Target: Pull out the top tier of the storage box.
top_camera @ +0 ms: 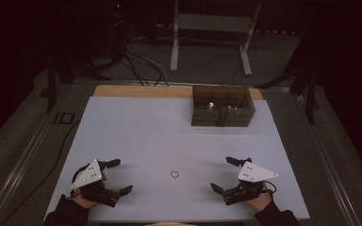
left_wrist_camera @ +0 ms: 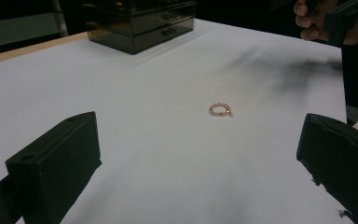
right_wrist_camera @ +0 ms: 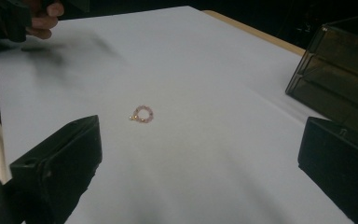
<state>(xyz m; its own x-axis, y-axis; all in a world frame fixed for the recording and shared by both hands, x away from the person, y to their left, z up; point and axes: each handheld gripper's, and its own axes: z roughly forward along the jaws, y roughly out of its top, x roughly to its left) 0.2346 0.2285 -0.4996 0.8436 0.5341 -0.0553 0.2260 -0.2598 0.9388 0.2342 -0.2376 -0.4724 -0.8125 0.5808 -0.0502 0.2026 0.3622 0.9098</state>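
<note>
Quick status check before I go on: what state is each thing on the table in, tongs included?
Left tongs: open, holding nothing, low over the table.
Right tongs: open, holding nothing, low over the table.
Beaded ring: lying flat on the white sheet, between the tongs, untouched.
Drawer box: at the far edge, drawers shut as far as the left gripper view shows.

This looks like a dim lab or recording room set up for tests, not a home. A plain white sheet (top_camera: 169,136) covers a wooden table (top_camera: 136,91), lit brightly while everything around it stays dark. Bundles of black cables (top_camera: 139,63) run loose across a grey carpeted floor (top_camera: 207,61) behind the table. A bare metal stand (top_camera: 212,28) with two legs rests further back, and dark frame legs (top_camera: 52,70) stand at the sides. A metal rail (top_camera: 23,155) runs along the floor beside the table.
</note>
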